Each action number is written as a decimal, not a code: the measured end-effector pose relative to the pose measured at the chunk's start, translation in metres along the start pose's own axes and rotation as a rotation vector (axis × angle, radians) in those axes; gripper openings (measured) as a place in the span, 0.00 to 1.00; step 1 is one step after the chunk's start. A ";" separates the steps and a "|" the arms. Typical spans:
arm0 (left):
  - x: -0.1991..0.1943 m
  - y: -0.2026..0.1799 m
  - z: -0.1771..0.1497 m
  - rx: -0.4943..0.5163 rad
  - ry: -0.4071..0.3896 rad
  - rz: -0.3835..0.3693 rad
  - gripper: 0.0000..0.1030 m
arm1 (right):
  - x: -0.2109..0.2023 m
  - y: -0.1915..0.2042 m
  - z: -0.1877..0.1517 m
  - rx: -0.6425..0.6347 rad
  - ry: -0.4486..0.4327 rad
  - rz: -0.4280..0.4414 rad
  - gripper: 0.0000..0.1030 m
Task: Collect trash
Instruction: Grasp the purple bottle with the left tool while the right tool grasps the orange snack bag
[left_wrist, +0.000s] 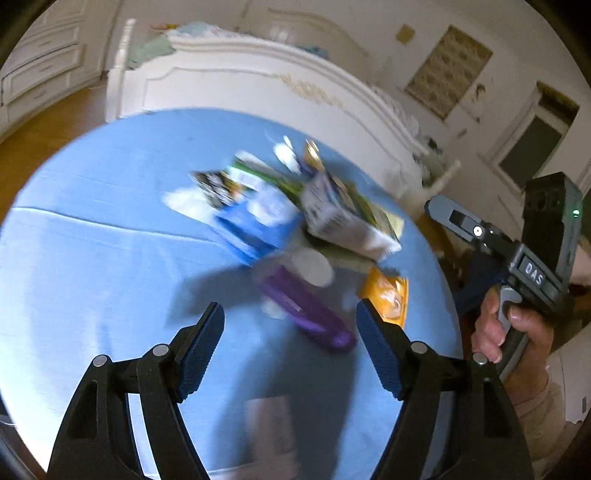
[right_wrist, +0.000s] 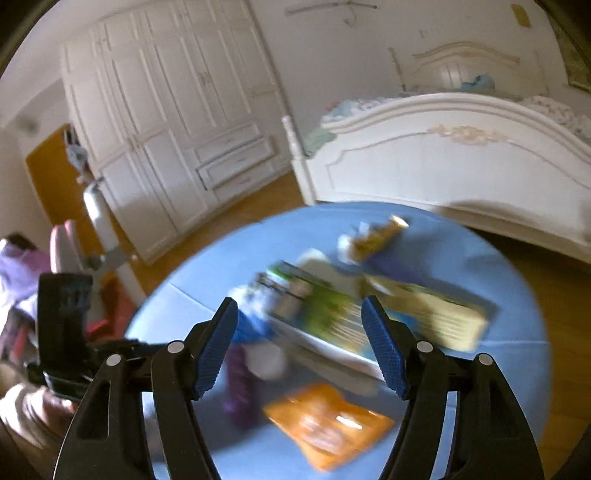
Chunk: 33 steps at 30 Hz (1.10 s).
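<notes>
— Blue cloth covers the round surface (left_wrist: 92, 229) in front of you, and the trash lies heaped near its middle: a blue and white packet (left_wrist: 255, 229), a white carton (left_wrist: 343, 218) tipped on top of the rest, a purple wrapper (left_wrist: 306, 314) and an orange packet (left_wrist: 388, 295) closest to you.

— Where are my claws?

— Your left claw (left_wrist: 290, 321) hangs above the near side of the surface with its jaws spread apart and nothing between them; the purple wrapper shows just past its tips. Your right claw (right_wrist: 299, 325) is likewise spread and empty, over the orange packet (right_wrist: 328, 421) and a green box (right_wrist: 317, 314).

— What else is around?

— A white bed footboard (left_wrist: 258, 88) stands just behind the surface, with bedding piled on it. White wardrobe doors and drawers (right_wrist: 177, 110) line the far wall, across a wooden floor (right_wrist: 243, 210). In the left view your right hand (left_wrist: 513, 332) grips its tool at the right rim of the surface, beside the orange packet. Everything on the cloth is blurred, so labels cannot be read.

— Anything blocking the heap?

— The carton lies across the packets beneath it.
</notes>
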<state>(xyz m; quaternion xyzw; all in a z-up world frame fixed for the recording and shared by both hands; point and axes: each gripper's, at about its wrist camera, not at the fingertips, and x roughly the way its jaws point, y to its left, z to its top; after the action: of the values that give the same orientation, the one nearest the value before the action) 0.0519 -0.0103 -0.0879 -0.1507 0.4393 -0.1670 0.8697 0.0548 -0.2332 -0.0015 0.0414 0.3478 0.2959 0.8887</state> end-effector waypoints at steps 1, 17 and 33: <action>0.008 -0.005 0.000 0.004 0.017 0.009 0.71 | -0.001 -0.006 -0.008 -0.012 0.026 -0.009 0.67; 0.038 -0.030 -0.004 0.045 -0.003 0.201 0.50 | 0.042 0.010 -0.054 -0.217 0.269 -0.026 0.58; 0.008 0.006 -0.008 0.012 -0.024 0.133 0.25 | -0.005 -0.005 -0.064 0.068 0.149 0.155 0.40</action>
<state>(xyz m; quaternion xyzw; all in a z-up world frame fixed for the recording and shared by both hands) 0.0507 -0.0089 -0.1008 -0.1179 0.4371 -0.1098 0.8849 0.0134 -0.2490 -0.0478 0.0764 0.4185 0.3541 0.8328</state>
